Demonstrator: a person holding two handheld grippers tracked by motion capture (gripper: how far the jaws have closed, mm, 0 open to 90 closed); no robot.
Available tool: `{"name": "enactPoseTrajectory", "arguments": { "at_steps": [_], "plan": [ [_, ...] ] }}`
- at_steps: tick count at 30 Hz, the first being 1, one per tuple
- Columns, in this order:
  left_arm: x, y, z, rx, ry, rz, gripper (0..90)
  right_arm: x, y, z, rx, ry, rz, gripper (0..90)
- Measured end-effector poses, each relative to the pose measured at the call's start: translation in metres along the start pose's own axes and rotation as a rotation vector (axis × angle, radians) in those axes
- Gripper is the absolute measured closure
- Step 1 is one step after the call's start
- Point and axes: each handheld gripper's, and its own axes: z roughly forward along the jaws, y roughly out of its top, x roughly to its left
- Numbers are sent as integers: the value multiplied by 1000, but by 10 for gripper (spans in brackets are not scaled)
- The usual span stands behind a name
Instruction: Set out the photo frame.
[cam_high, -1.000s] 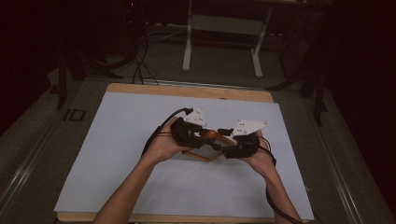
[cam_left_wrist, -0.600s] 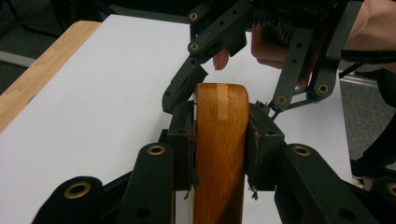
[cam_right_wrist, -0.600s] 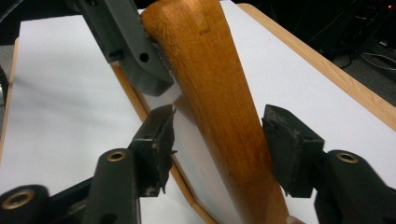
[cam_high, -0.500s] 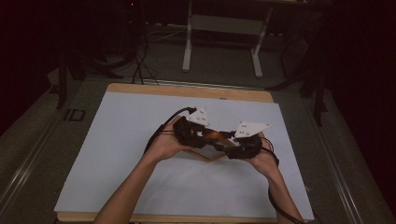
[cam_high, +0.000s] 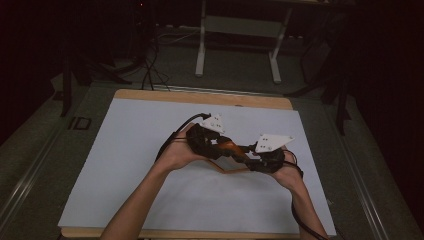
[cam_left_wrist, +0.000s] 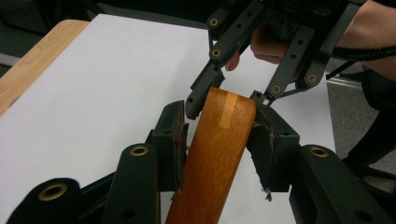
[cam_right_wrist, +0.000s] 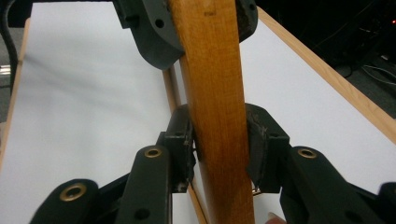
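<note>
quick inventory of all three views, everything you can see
wooden strip: 1, orange-brown with a paler patch near one end, held above the table between both grippers
white sheet: 1, white, covering most of the tabletop
table: 1, light wood edge showing round the sheet
stand: 1, pale metal legs, on the floor beyond the table
floor cables: several, black, beyond the table's far left corner
left gripper: 1, black with grey plate, jaws either side of the strip
right gripper: 1, black with grey plate, jaws clamped on the strip
hands and forearms: 2, coming in from the bottom of the high view
</note>
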Motion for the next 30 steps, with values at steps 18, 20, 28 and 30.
{"name": "enactPoseTrajectory", "arguments": {
  "at_steps": [18, 20, 28, 30],
  "plan": [
    [11, -10, -15, -91, 34, -100, 458, -1, -9, -8, 6, -34, 13, 683],
    [12, -12, -19, -103, 40, -101, 449, -1, -10, -9, 8, -36, 16, 684],
    [17, -27, -30, -148, 60, -138, 418, -2, -15, -13, 2, -38, 38, 684],
    [18, -31, -30, -146, 64, -140, 412, -3, -17, -13, -1, -39, 40, 684]
  ]
}}
